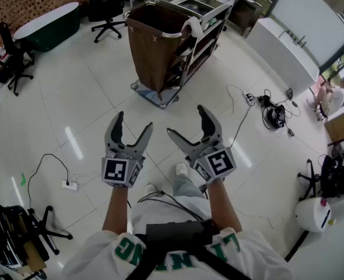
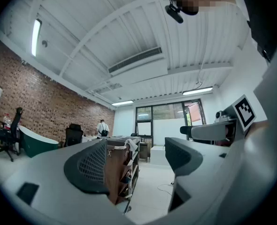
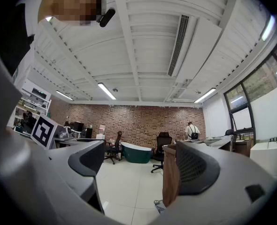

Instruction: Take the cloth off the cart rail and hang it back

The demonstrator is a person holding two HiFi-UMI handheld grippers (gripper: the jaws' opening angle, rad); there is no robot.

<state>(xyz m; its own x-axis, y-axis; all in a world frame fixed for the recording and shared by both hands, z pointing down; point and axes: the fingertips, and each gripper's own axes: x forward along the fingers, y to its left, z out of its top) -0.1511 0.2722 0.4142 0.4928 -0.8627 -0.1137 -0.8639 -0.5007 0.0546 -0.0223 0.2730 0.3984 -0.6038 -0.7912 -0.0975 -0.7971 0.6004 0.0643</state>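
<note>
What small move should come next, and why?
Probably step toward the cart, reaching the right gripper for the cloth: it and the left gripper are open and empty, and the cloth hangs on the rail, well beyond them.
</note>
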